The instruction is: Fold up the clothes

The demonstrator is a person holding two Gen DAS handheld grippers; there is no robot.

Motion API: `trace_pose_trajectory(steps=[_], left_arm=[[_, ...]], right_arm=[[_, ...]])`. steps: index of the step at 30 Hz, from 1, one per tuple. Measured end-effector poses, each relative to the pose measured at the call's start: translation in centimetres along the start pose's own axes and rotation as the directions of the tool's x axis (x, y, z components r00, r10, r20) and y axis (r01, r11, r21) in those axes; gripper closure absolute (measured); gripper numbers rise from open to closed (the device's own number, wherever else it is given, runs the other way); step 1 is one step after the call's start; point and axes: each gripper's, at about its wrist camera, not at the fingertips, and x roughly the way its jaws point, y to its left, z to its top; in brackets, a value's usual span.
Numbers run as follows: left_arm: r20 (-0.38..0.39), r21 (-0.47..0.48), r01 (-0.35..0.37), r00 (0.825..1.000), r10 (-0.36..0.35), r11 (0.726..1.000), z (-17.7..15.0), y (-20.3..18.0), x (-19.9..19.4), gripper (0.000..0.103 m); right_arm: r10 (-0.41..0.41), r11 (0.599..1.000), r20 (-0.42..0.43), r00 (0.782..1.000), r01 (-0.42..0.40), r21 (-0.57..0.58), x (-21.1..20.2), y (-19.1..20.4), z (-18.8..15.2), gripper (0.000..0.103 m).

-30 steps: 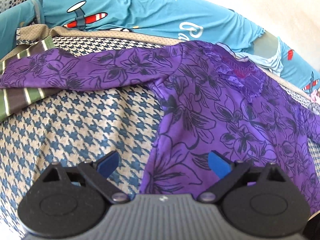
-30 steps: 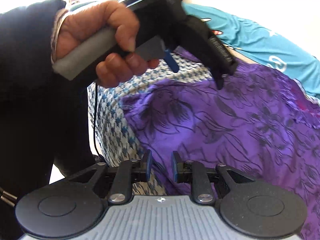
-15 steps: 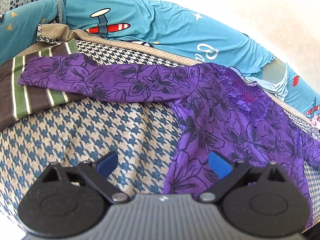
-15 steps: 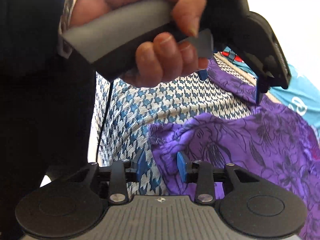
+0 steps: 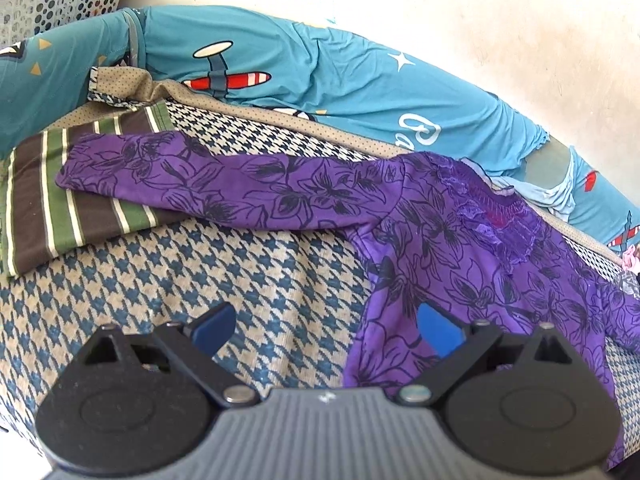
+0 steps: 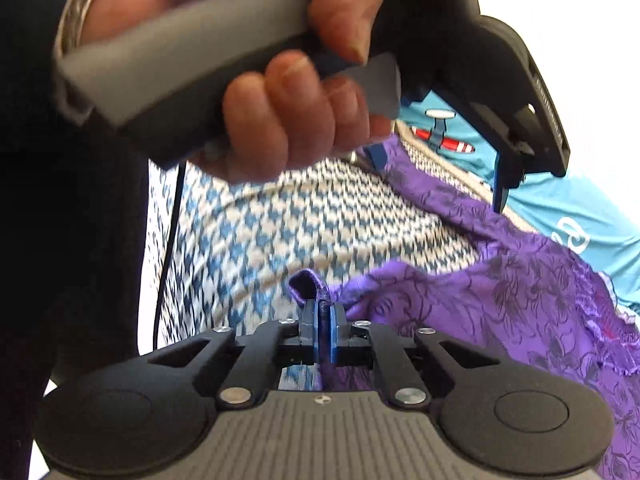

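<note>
purple top [image 5: 460, 264]: spread flat, sleeve out, no fold made yet. my right gripper [image 6: 322, 326] pinches its hem corner; my left gripper [image 5: 326, 326] hangs wide, empty.

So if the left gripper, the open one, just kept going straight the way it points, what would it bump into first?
Probably the houndstooth cover between its open fingers, right beside the purple top; its left edge lies so near that depth is hard to judge.

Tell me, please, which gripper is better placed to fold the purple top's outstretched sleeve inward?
Probably the left gripper. Its jaws stand open above the blanket, with the sleeve lying flat ahead of it. The right gripper has just closed on the purple top, pinching its hem, so it is occupied.
</note>
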Motion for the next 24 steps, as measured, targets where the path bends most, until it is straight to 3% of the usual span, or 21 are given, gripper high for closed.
trace_pose_trajectory(steps=[5,10,18,24], left_arm=[[0.039,-0.045,0.005,0.999,-0.003,0.999,0.8,1.2,-1.3,0.004],[0.036,-0.101,0.012,0.999,-0.008,0.995,1.1,2.5,-1.5,0.004],[0.047,-0.026,-0.037,0.998,0.038,0.999,0.8,0.8,-0.9,0.004],[0.026,-0.01,-0.042,0.999,0.042,0.999,0.5,0.0,0.0,0.0]], right_arm=[[0.119,0.993,0.066,0.991,-0.118,-0.014,-1.4,0.3,1.3,0.098],[0.212,0.977,0.05,0.976,-0.211,-0.017,-2.0,0.6,1.1,0.098],[0.211,0.977,0.054,0.976,-0.211,0.003,0.0,0.3,0.9,0.097],[0.234,0.971,0.076,0.969,-0.238,0.036,-1.8,-1.5,0.9,0.091]])
